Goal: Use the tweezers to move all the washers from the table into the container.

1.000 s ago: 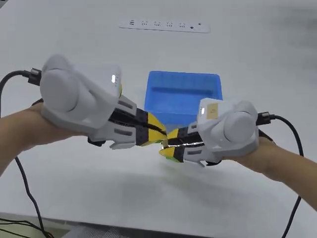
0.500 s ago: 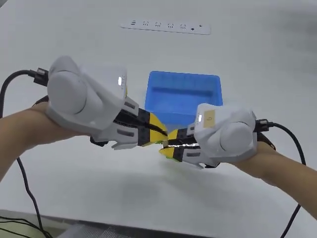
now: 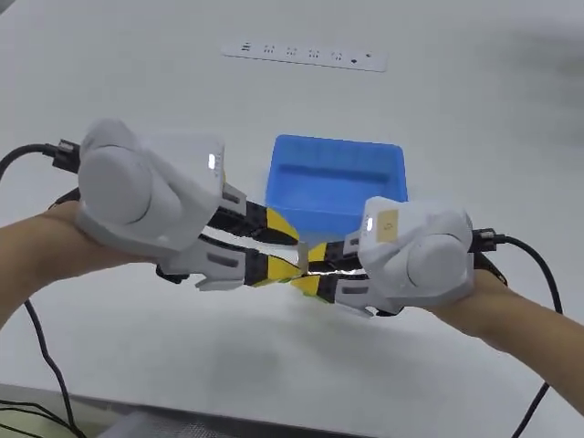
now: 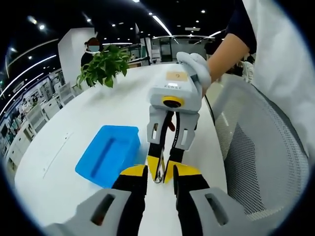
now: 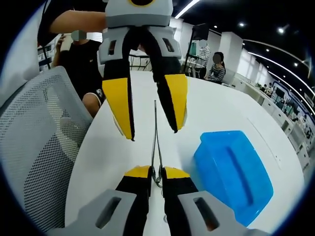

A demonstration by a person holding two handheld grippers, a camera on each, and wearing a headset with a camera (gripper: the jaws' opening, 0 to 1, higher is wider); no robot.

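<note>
Your right gripper (image 5: 156, 173) is clenched on the tweezers (image 5: 155, 132) at their joined end, so the two thin legs run straight out ahead of it, towards your other hand. That grip fixes the tool but leaves the legs free to spring, which is likely why you hold it so far back.

Your left gripper (image 4: 160, 172) faces the right one head-on with its jaws spread, one on either side of the tweezers' legs and not pressing them. Set like that, it looks ready to squeeze the legs together when you need the tips to pinch, with one hand carrying and the other working the tool.

You hold both grippers above the white table (image 3: 137, 347), just on your side of the blue container (image 3: 336, 178), which sits open and near enough that each drop should be a short reach. The washers are too small to make out here, so I judge you are at the stage of readying the tool, with the picking not yet begun
</note>
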